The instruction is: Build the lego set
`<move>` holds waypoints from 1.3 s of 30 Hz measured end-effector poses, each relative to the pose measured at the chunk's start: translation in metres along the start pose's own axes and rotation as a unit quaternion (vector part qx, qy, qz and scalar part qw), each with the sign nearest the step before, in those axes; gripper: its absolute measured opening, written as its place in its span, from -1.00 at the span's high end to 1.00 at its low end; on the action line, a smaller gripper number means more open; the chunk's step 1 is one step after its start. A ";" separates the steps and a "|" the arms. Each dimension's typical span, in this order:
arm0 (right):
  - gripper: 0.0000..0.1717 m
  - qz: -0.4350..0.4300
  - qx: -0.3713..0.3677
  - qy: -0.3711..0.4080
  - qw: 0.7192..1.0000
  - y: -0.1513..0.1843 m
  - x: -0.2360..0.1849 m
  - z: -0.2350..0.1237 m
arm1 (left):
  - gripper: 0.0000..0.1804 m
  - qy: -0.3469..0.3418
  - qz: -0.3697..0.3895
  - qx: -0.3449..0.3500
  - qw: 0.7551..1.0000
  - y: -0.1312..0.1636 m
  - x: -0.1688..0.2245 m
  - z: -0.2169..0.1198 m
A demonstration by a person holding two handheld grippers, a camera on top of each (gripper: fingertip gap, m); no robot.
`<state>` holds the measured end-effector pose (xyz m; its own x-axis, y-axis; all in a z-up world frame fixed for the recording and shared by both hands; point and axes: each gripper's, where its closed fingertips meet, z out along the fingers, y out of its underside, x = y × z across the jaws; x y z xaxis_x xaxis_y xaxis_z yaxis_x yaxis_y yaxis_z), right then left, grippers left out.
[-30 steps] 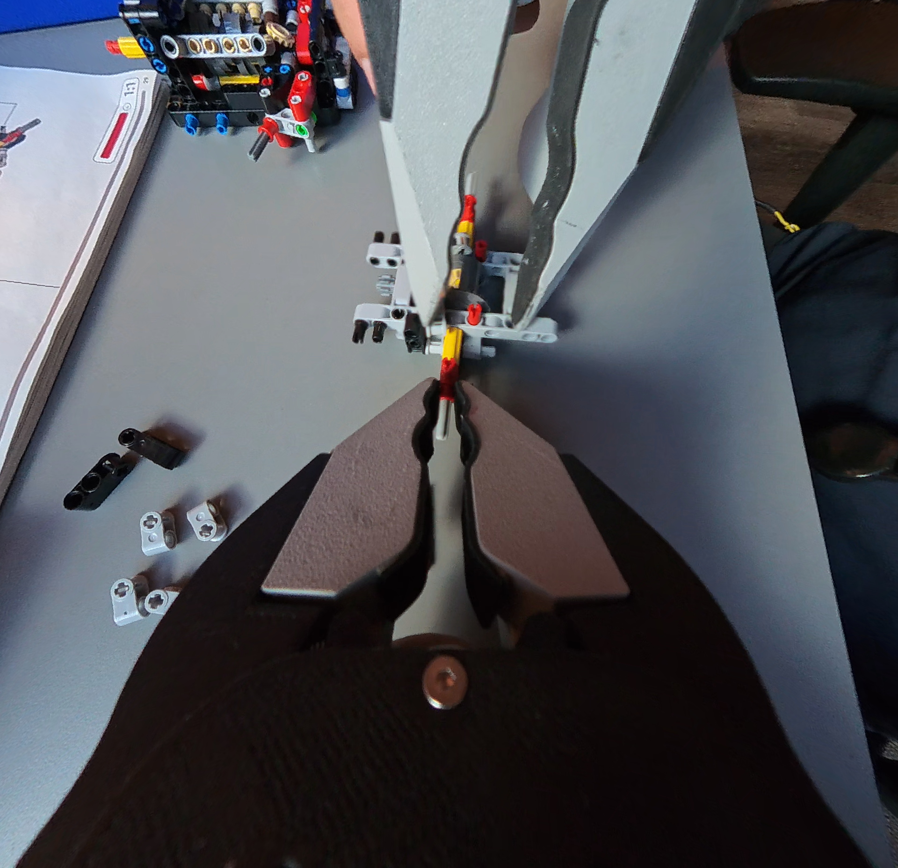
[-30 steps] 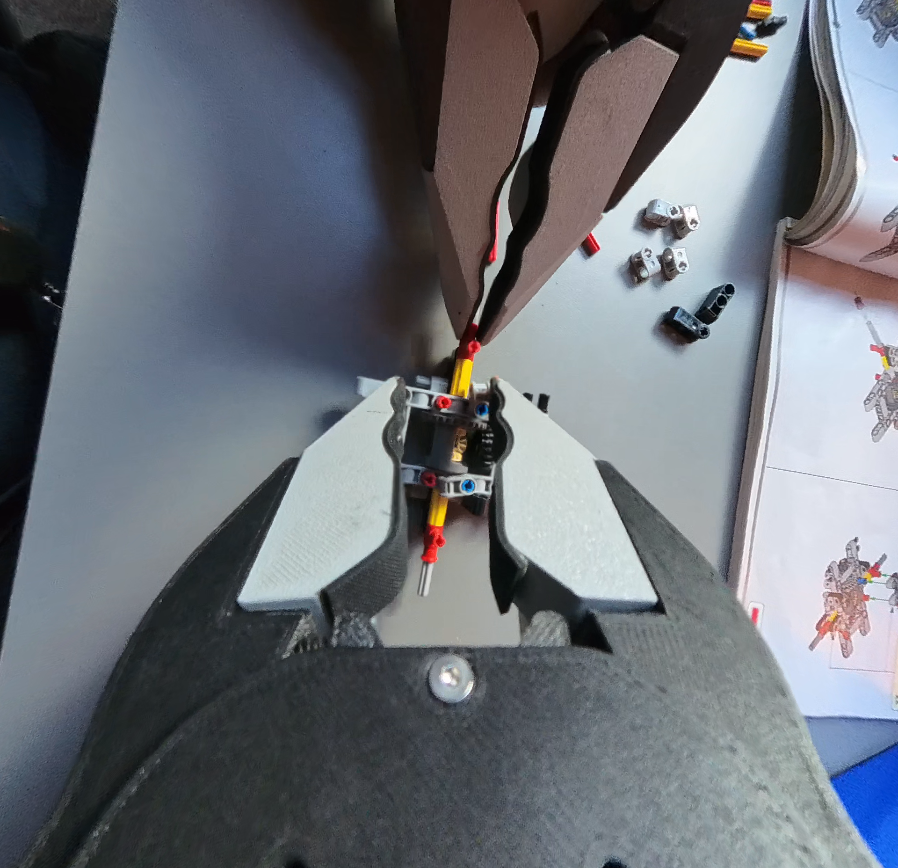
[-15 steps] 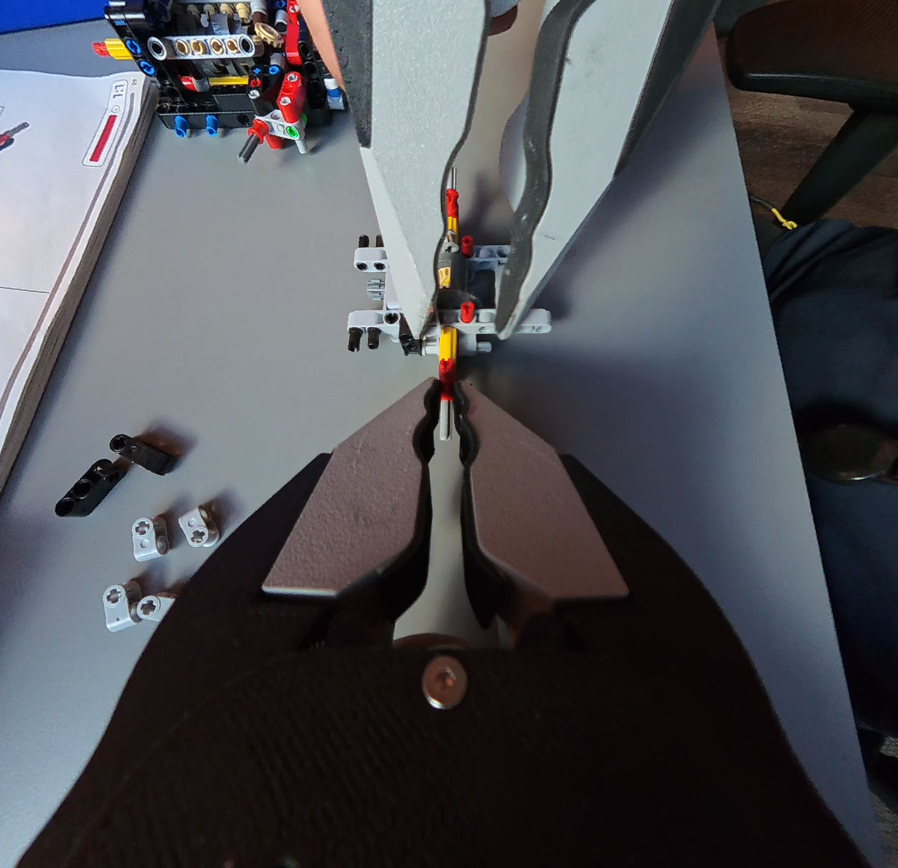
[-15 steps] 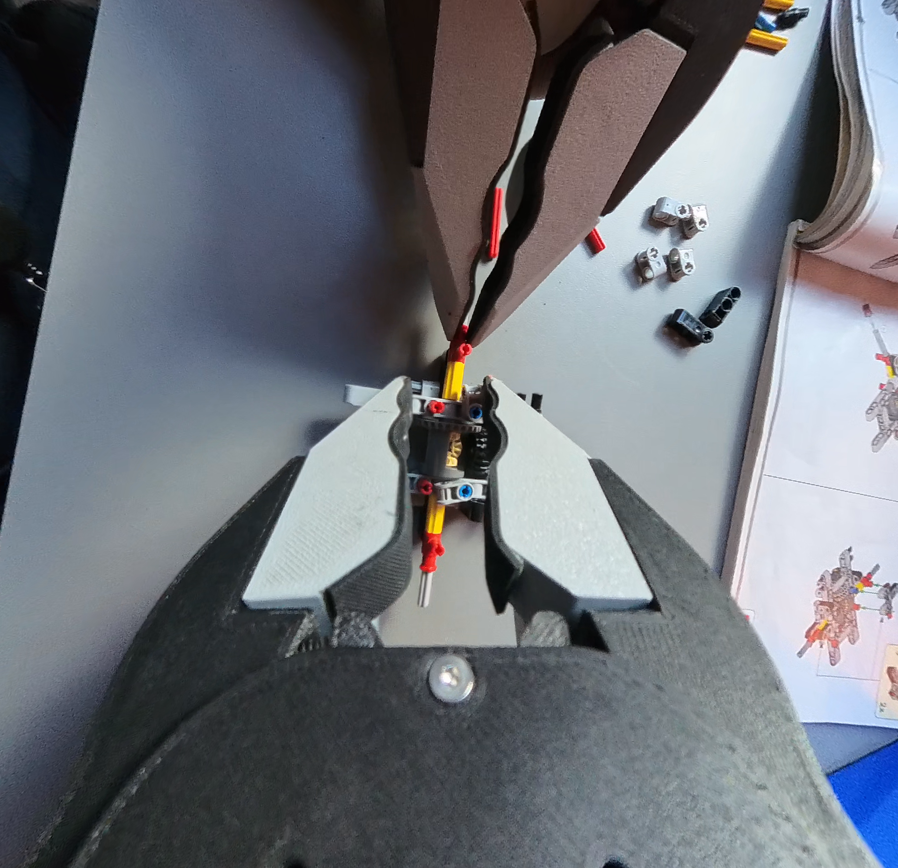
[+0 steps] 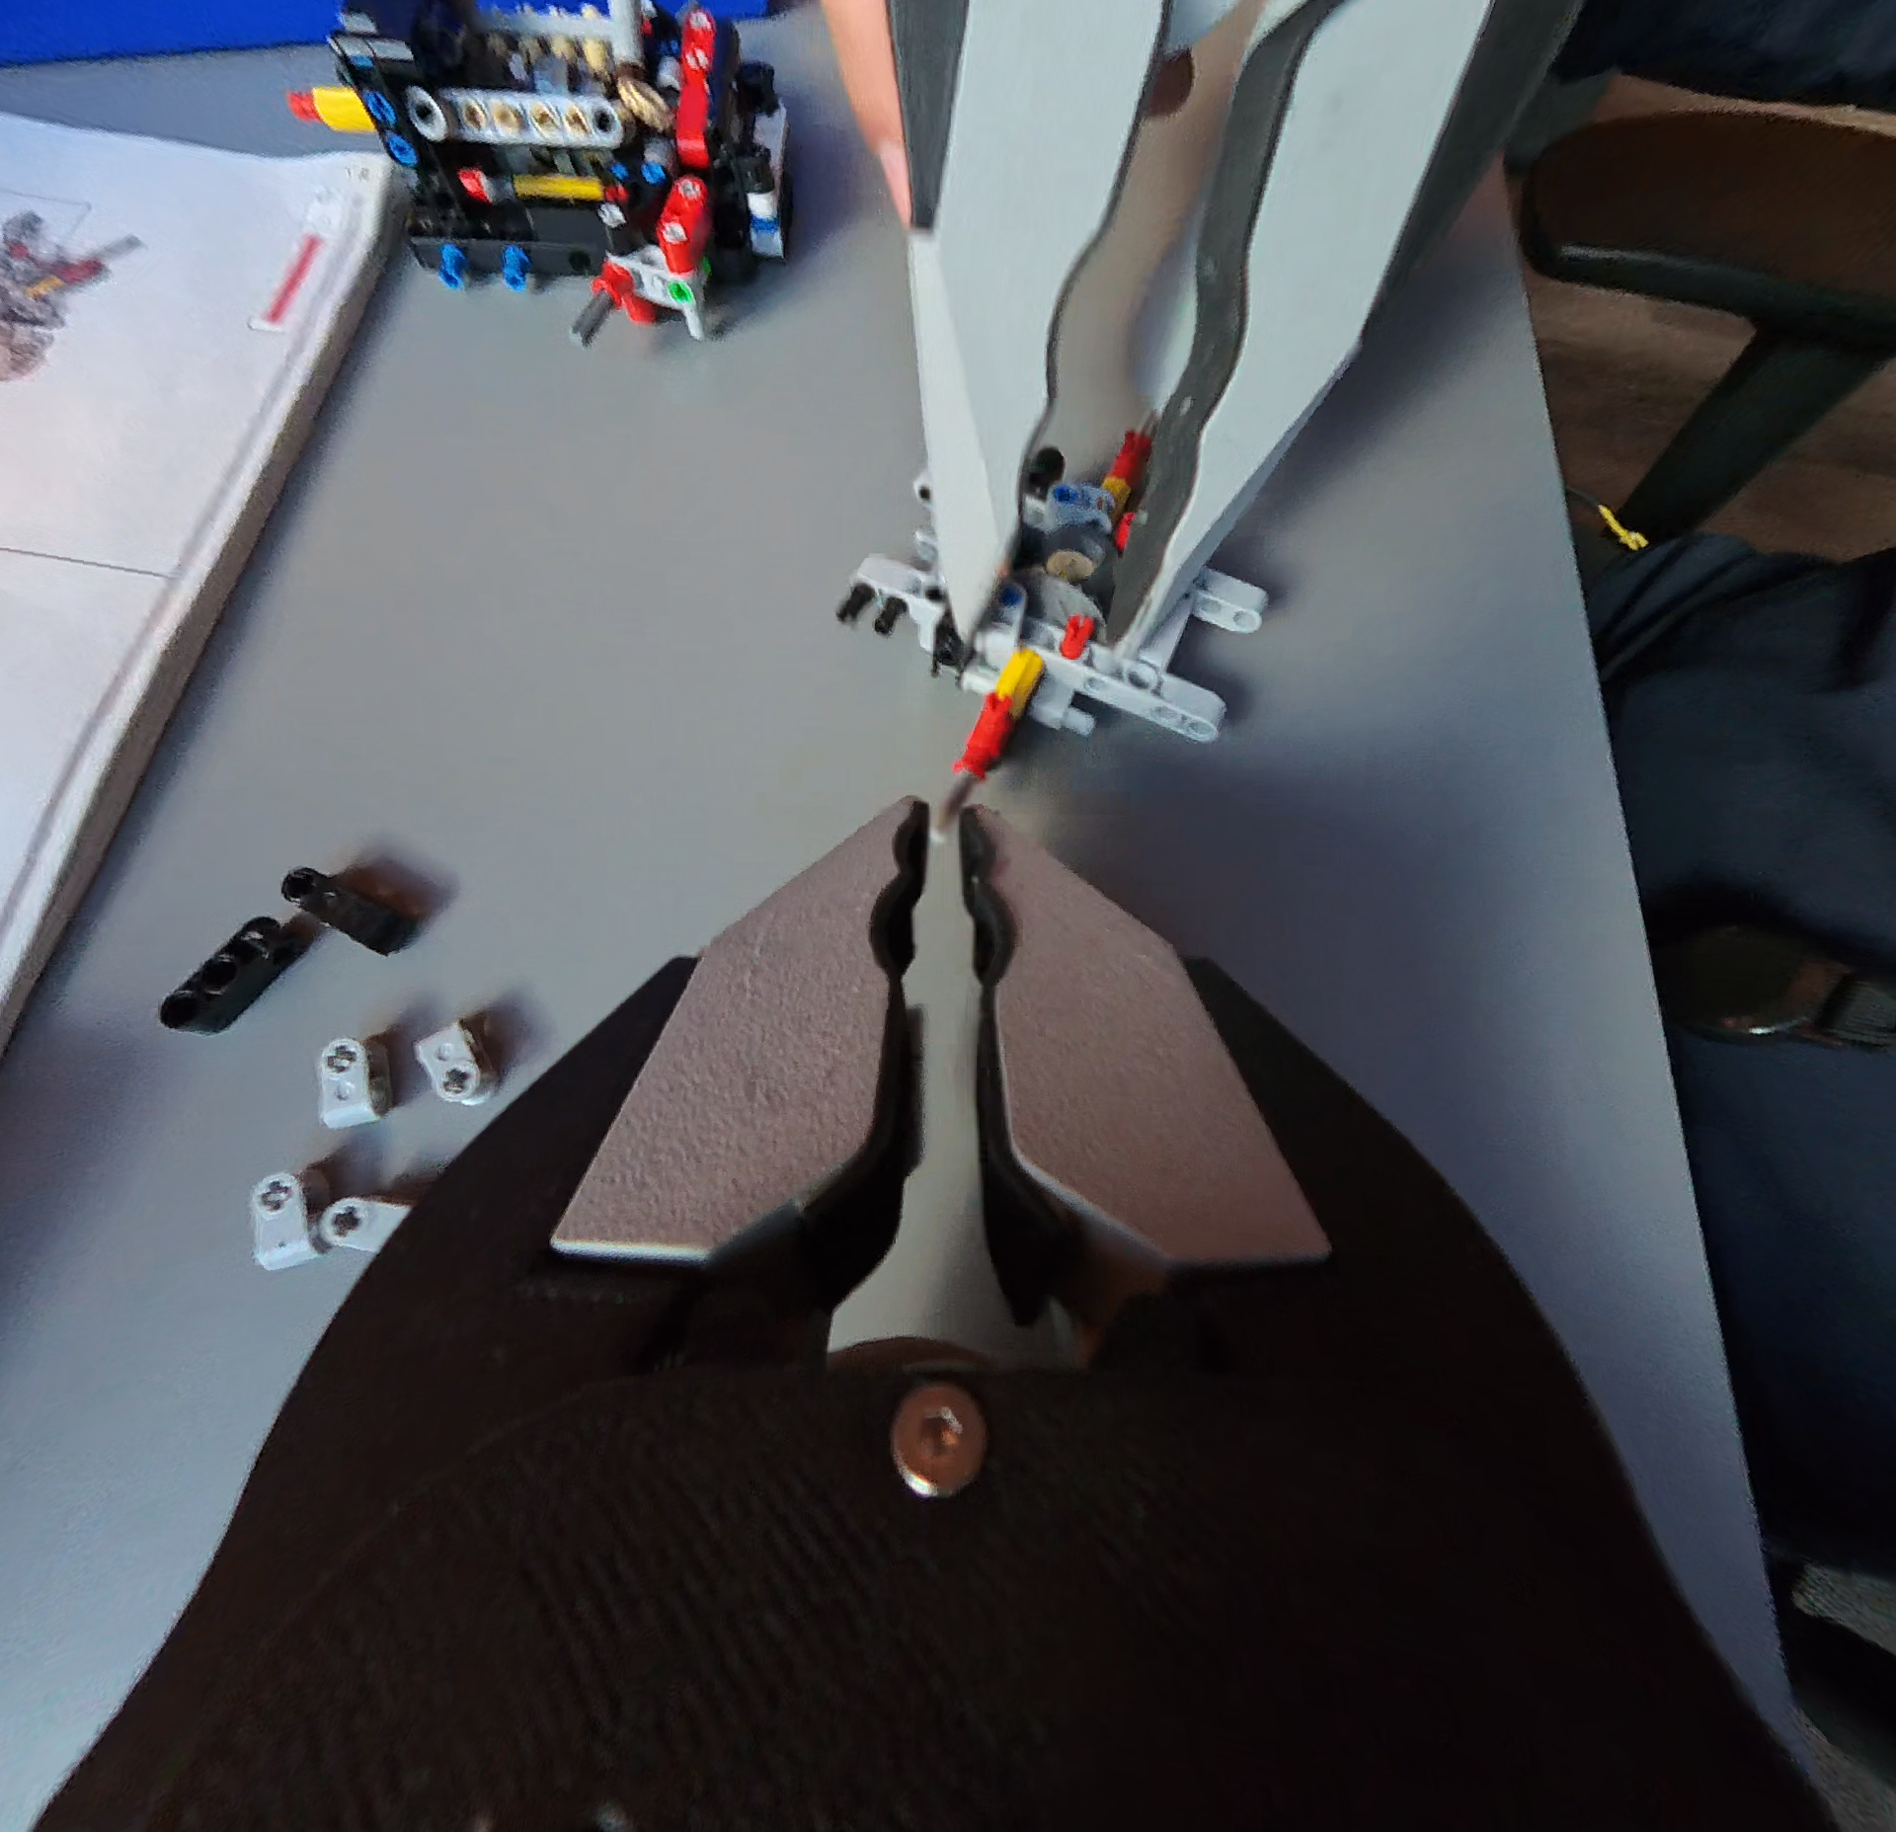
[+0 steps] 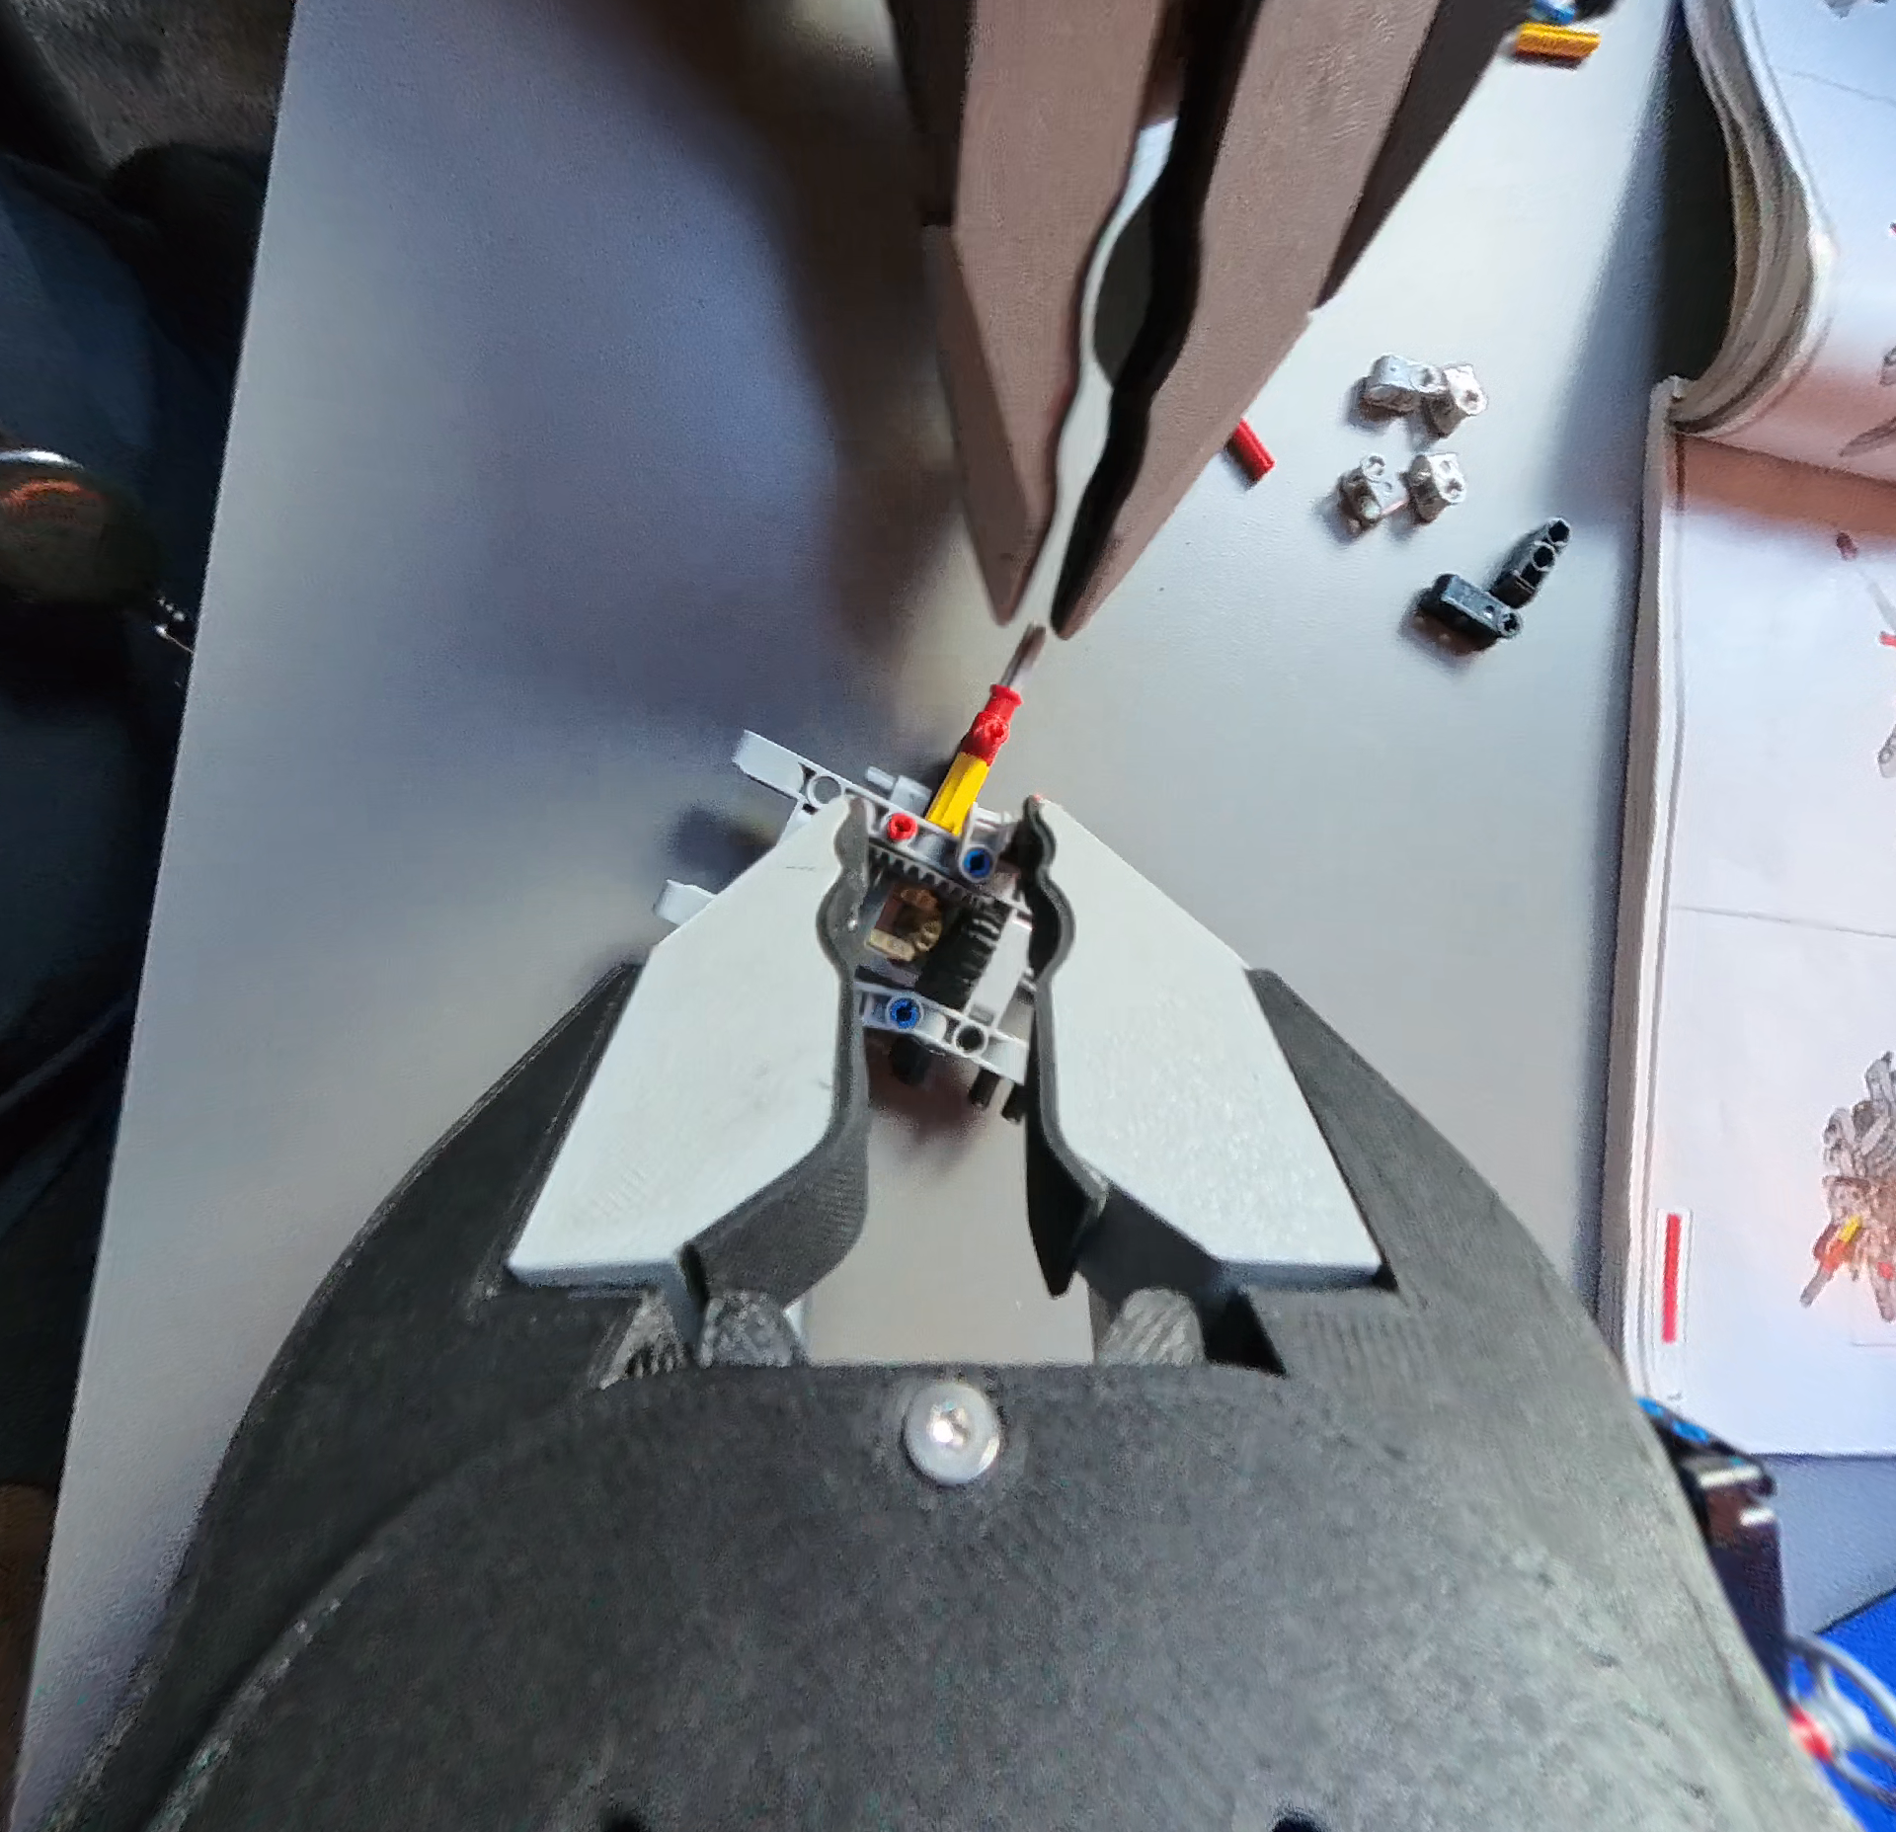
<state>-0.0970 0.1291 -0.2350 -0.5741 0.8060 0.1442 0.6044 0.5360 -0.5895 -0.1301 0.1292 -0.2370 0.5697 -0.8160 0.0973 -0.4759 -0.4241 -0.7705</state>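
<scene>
Gear assembly (image 6: 949, 947) clamped in right hand-held gripper (image 6: 939, 849), on table (image 6: 513, 551).

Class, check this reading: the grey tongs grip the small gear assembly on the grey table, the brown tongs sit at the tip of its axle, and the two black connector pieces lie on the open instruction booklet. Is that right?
Not quite. The two black connector pieces lie on the grey table beside the instruction booklet, not on it, as the left wrist view shows. The rest stands: the grey tongs grip the gear assembly, and the brown tongs sit at its axle tip.

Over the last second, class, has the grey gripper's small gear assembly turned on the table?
Yes. Judged against the table edge, the gear assembly in the right gripper has swung; its axle, earlier running straight, now slants.
</scene>
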 end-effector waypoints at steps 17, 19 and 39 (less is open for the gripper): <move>0.52 0.100 -0.063 0.086 0.989 0.027 0.001 -0.002 | 0.97 0.020 -0.008 -0.001 1.000 0.000 0.007 0.011; 0.50 0.110 -0.080 0.075 0.988 0.029 0.000 -0.002 | 0.97 0.021 -0.008 0.001 1.000 -0.001 0.008 0.011; 0.35 0.136 -0.101 0.024 0.985 0.028 -0.001 -0.002 | 0.95 0.005 -0.007 0.035 0.999 -0.014 0.004 -0.002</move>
<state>-0.0787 0.1438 -0.2497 -0.3526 0.9348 0.0422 0.8323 0.3339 -0.4425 -0.1225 0.1312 -0.2251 0.5697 -0.8138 0.1149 -0.4188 -0.4078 -0.8114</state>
